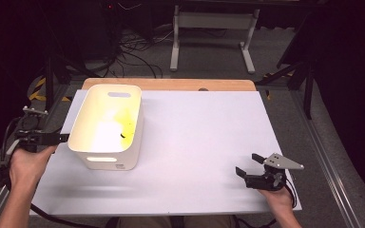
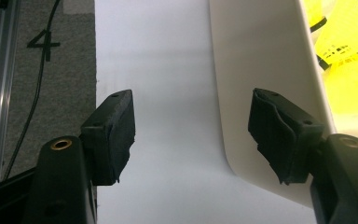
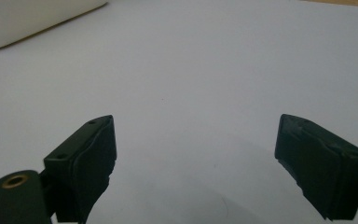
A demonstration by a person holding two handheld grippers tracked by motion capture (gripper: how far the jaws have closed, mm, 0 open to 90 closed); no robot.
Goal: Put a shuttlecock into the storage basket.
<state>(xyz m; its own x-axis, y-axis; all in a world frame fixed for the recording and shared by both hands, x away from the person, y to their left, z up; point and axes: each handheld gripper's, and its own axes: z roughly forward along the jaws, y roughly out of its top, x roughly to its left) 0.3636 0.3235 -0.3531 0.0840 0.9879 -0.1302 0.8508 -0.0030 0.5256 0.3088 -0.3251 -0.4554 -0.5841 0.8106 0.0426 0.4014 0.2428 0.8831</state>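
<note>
A white plastic bin stands on the left part of the white table sheet. Yellow objects with black bands lie inside it. My left gripper is level at the bin's left wall near the front corner, jaws wide open. In the left gripper view, the bin wall runs just inside the right jaw of the left gripper, and the yellow objects show past the rim. My right gripper rests open near the sheet's front right corner. Nothing but bare sheet lies between the jaws of the right gripper.
A wooden table edge runs behind the sheet. Cables and a white stand frame sit on the floor beyond. A metal rail flanks the right side. The bin's corner is far off in the right gripper view.
</note>
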